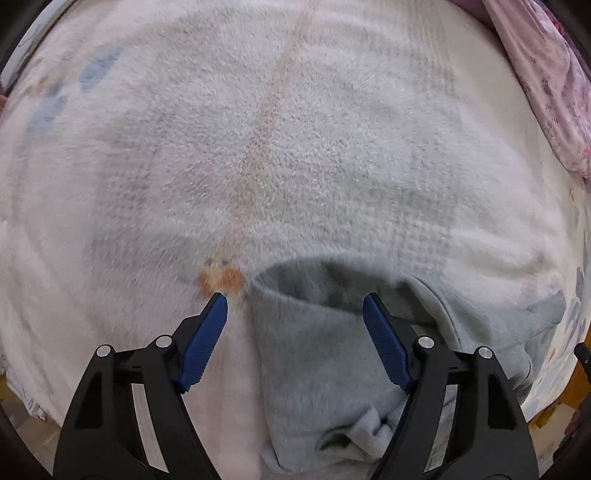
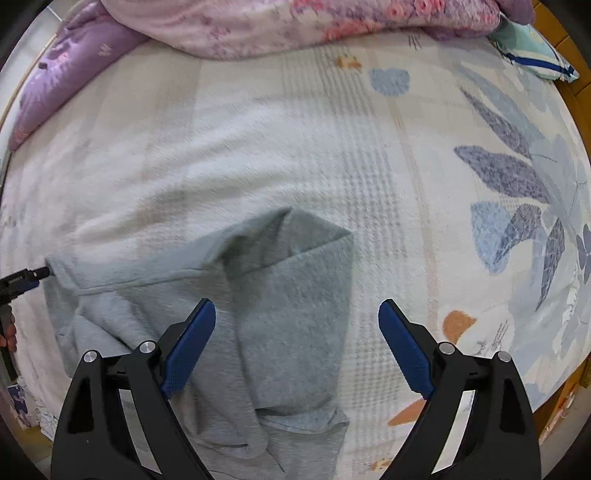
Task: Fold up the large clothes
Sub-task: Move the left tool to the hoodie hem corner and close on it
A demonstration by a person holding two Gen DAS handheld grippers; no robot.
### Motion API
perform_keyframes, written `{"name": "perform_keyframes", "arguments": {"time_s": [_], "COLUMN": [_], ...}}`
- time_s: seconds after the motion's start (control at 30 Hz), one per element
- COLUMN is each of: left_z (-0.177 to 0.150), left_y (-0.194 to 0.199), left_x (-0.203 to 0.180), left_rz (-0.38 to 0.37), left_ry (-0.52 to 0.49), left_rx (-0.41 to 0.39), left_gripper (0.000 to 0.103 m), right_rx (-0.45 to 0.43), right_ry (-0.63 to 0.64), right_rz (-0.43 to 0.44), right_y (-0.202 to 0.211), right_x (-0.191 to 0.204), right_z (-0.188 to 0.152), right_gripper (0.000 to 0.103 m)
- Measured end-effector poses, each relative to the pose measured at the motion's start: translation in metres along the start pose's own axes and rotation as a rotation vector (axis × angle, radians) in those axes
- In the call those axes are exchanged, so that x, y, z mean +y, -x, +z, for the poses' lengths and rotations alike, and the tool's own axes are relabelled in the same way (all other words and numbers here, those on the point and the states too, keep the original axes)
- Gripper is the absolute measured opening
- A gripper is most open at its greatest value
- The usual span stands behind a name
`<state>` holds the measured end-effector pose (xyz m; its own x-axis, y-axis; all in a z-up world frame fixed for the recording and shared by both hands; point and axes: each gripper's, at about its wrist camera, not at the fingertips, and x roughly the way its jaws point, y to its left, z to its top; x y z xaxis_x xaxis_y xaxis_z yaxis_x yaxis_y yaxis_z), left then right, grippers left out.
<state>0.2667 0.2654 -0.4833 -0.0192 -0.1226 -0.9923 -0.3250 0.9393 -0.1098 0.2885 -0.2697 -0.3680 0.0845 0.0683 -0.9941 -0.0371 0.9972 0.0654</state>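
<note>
A grey sweatshirt-like garment [image 1: 314, 350] lies crumpled on a white fluffy blanket [image 1: 258, 147]. In the left wrist view my left gripper [image 1: 295, 306] points down over the garment's left upper corner, its blue pads wide apart and not pressing on the cloth. In the right wrist view the garment [image 2: 288, 295] shows a folded flap with a raised corner. My right gripper [image 2: 297, 310] stands open over its right part, the left pad above the cloth and the right pad above the blanket [image 2: 258, 147]. The left gripper's tip [image 2: 33, 275] shows at the garment's far left edge.
A pink floral quilt [image 2: 295, 22] is heaped at the far side of the bed, with a purple pillow [image 2: 55, 74] at left and a teal pillow [image 2: 532, 48] at right. Leaf-print sheet [image 2: 517, 177] covers the right. The wooden bed frame [image 2: 580, 92] borders the right edge.
</note>
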Motion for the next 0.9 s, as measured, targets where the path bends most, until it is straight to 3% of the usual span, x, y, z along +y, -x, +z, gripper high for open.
{"name": "perform_keyframes", "arguments": {"time_s": [0.1, 0.17, 0.23, 0.3, 0.5, 0.67, 0.8, 0.83, 0.87, 0.9], "left_z": [0.002, 0.003, 0.004, 0.005, -0.001, -0.004, 0.000, 0.000, 0.000, 0.001], "left_y": [-0.022, -0.024, -0.021, -0.013, 0.009, 0.012, 0.001, -0.001, -0.004, -0.006], "left_x": [0.004, 0.005, 0.004, 0.006, -0.007, 0.009, 0.010, 0.009, 0.008, 0.006], "left_rz": [-0.077, -0.081, -0.057, -0.150, -0.113, -0.150, -0.138, -0.132, -0.125, -0.117], "left_ry": [-0.025, -0.046, -0.094, -0.105, -0.181, -0.109, -0.061, -0.052, -0.041, -0.029], "left_rx": [0.097, 0.089, 0.081, 0.068, 0.010, 0.000, 0.007, 0.010, 0.012, 0.012], "left_gripper": [0.075, 0.072, 0.039, 0.007, 0.007, 0.007, 0.008, 0.008, 0.008, 0.008], "right_rx": [0.031, 0.042, 0.053, 0.065, 0.133, 0.162, 0.185, 0.174, 0.167, 0.174], "right_ry": [-0.003, -0.002, 0.004, 0.019, 0.137, 0.231, 0.245, 0.222, 0.182, 0.121], "right_rz": [-0.012, -0.013, -0.004, -0.003, 0.039, 0.053, 0.006, 0.025, 0.046, 0.096], "right_y": [-0.013, -0.020, -0.028, -0.036, -0.067, -0.092, -0.113, -0.109, -0.105, -0.102], "right_x": [-0.006, -0.008, -0.011, -0.010, -0.001, 0.014, 0.024, 0.022, 0.019, 0.014], "right_z": [0.004, 0.008, 0.016, 0.023, 0.050, 0.069, 0.065, 0.064, 0.063, 0.061], "right_gripper": [0.086, 0.086, 0.086, 0.087, 0.087, 0.086, 0.060, 0.031, 0.008, 0.008]}}
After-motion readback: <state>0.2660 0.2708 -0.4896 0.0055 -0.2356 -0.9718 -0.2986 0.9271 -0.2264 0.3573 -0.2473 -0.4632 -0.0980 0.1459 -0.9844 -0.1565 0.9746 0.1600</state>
